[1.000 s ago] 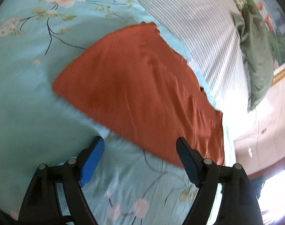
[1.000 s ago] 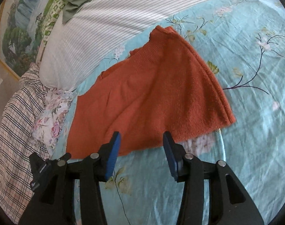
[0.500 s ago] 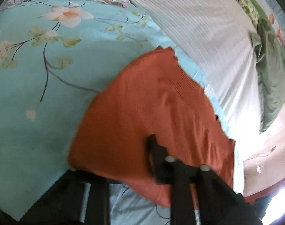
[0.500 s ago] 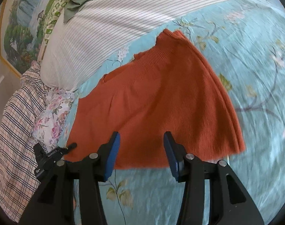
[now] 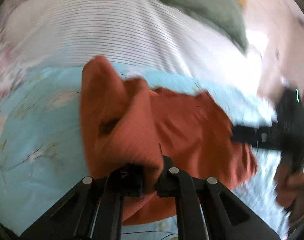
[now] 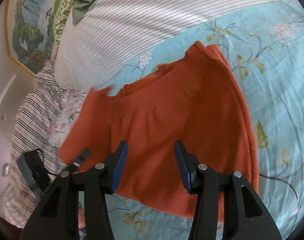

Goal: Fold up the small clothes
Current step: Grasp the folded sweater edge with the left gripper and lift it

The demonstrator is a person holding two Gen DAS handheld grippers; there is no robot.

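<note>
One orange garment (image 6: pixel 172 116), one striped pillow (image 6: pixel 131 20), two grippers, left gripper (image 5: pixel 152 172), right gripper (image 6: pixel 149 164)

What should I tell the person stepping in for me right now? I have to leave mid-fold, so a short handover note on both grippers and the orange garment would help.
Left gripper: its jaws have just closed, and it is shut on a bunched edge of the orange garment, lifting that edge off the floral bedsheet.
Right gripper: open, holding nothing, hovering over the garment's near hem.
Garment: mostly spread on the sheet, neckline toward the striped pillow.
Done: one edge gripped and raised.
Left: probably grip the hem with the right gripper, carry the fold over, flatten it, finish the remaining folds.
</note>
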